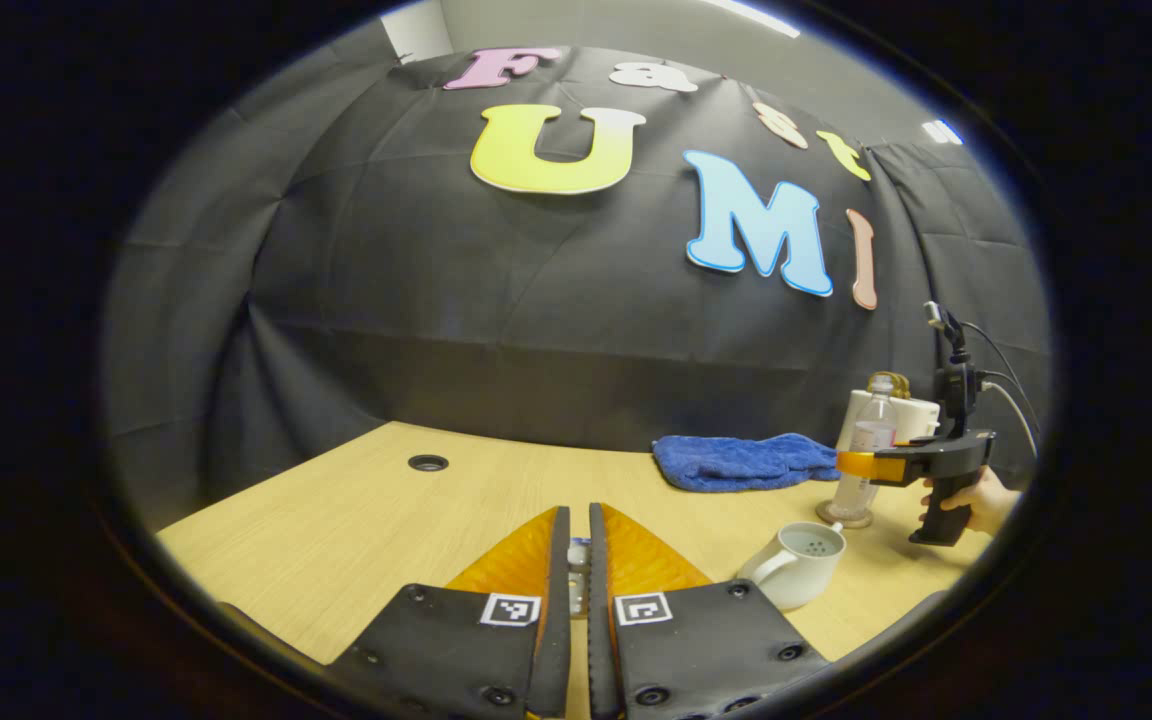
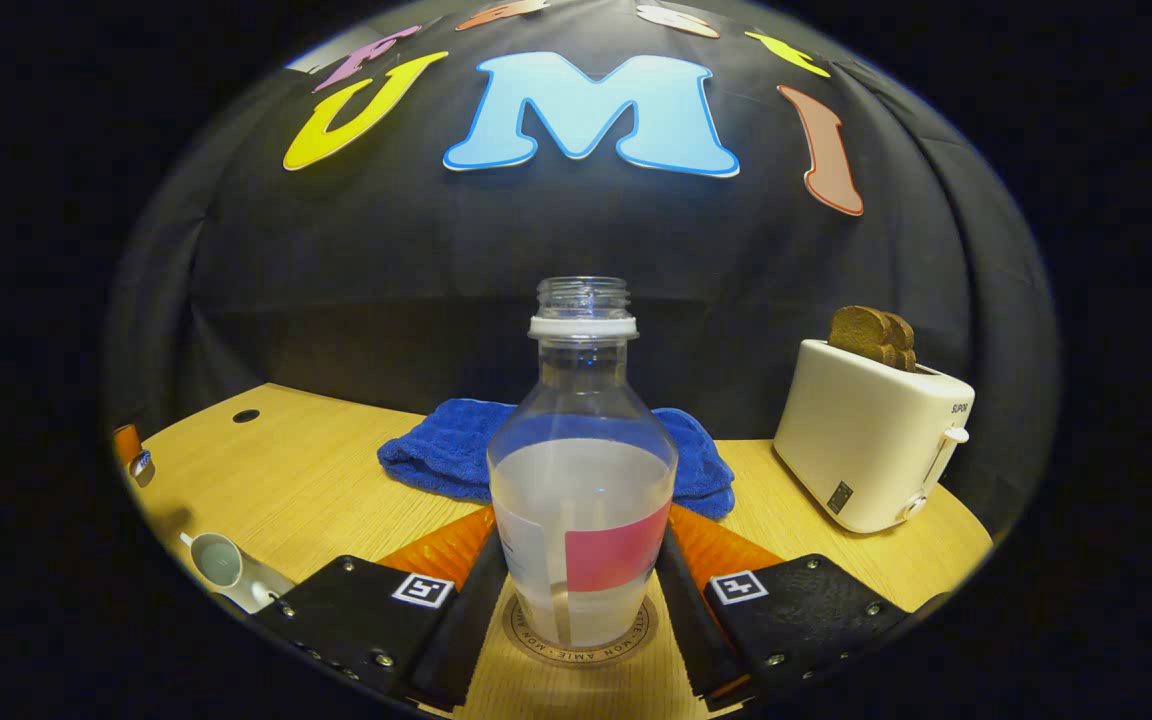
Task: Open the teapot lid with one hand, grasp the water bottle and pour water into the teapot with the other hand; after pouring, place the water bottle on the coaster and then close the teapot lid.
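Note:
A clear water bottle point(image 2: 581, 480), uncapped and about half full, stands upright on a round coaster point(image 2: 576, 650). My right gripper point(image 2: 581, 515) is shut on the water bottle, one finger pressed to each side. From the left gripper view, that bottle point(image 1: 866, 450) and coaster point(image 1: 841, 518) are at the far right, with the right gripper point(image 1: 861, 465) around the bottle. The white teapot point(image 1: 798, 565) stands open in front of them, its strainer holes showing. My left gripper point(image 1: 576, 515) is held above the table, left of the teapot, shut on the small teapot lid point(image 1: 576, 575).
A folded blue towel point(image 2: 436, 450) lies behind the bottle near the cloth wall. A white toaster point(image 2: 866, 440) with bread slices stands at the right. The wooden table has a round cable hole point(image 1: 427, 462). A hand point(image 1: 986, 500) grips the right gripper's handle.

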Tool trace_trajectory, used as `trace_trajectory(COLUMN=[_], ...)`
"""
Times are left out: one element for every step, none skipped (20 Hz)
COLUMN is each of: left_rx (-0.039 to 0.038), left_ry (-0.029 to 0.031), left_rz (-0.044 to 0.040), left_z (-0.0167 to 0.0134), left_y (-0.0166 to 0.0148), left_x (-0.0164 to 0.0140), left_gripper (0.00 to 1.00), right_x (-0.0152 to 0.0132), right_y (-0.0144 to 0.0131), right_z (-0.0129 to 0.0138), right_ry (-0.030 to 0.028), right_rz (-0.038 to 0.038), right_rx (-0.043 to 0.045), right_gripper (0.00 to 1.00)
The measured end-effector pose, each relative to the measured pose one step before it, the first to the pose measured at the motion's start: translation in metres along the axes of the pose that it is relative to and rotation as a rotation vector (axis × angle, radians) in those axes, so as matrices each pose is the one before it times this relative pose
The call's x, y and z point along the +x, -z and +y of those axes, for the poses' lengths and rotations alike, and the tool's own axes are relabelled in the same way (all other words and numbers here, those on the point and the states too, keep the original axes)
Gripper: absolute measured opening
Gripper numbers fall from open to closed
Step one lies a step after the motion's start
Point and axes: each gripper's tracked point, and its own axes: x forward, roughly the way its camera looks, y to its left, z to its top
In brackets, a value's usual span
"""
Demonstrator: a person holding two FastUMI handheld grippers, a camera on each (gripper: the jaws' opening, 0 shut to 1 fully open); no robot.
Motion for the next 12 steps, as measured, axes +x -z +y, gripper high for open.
trace_trajectory(left_rx=[-0.00081,0.00075,0.00044,-0.00059,-0.00014,-0.00143,-0.00078,0.00009,0.00014,-0.00113,-0.00089,-0.00081], left_ry=[0.0024,-0.00127,-0.00058,-0.00026,0.00014,0.00211,0.00183,0.00058,-0.0002,0.00005,0.00042,0.0009], left_rz=[-0.00028,-0.00046,-0.00111,-0.00113,-0.00013,-0.00044,-0.00003,0.00021,-0.00085,-0.00155,-0.00139,-0.00076], left_z=[-0.00002,0.00084,0.00006,-0.00031,-0.00036,-0.00016,0.00047,0.0004,-0.00022,0.00015,-0.00059,-0.00016], left_y=[0.00042,-0.0008,0.00116,0.00022,0.00016,-0.00054,0.00046,-0.00021,0.00016,-0.00081,0.00026,-0.00032], left_x=[0.0,-0.00068,0.00019,0.00023,0.0,0.00002,0.00026,0.00002,0.00024,-0.00053,0.00019,0.00004], left_gripper=[0.14,0.14,0.14,0.12,0.14,0.14,0.14,0.14,0.14,0.14,0.13,0.13], right_x=[-0.00003,-0.00056,-0.00066,-0.00153,-0.00291,-0.00062,-0.00248,-0.00268,-0.00256,-0.00369,-0.00393,-0.00381], right_y=[0.00007,0.00014,-0.00058,0.00007,-0.00209,-0.00239,-0.00264,-0.00167,-0.00238,-0.00032,-0.00272,-0.00087], right_z=[-0.00091,0.00048,-0.00022,-0.00133,-0.00077,0.00035,-0.00045,0.00125,0.00089,0.00039,-0.00067,0.00074], right_ry=[0.00095,0.00172,0.00089,0.00399,0.00066,0.00077,0.00424,0.00018,0.00015,0.00258,0.00633,-0.00108], right_rz=[0.00226,0.00094,0.00195,0.0008,-0.00554,-0.00604,-0.00742,-0.00727,-0.00554,-0.00465,-0.00666,-0.00699], right_rx=[0.00626,0.01011,0.01258,0.0098,0.01099,0.00561,0.00018,-0.00204,-0.00307,-0.00457,-0.00426,-0.0036], right_gripper=[0.78,0.78,0.78,0.8,0.83,0.86,0.98,0.98,0.98,0.98,0.98,0.98])
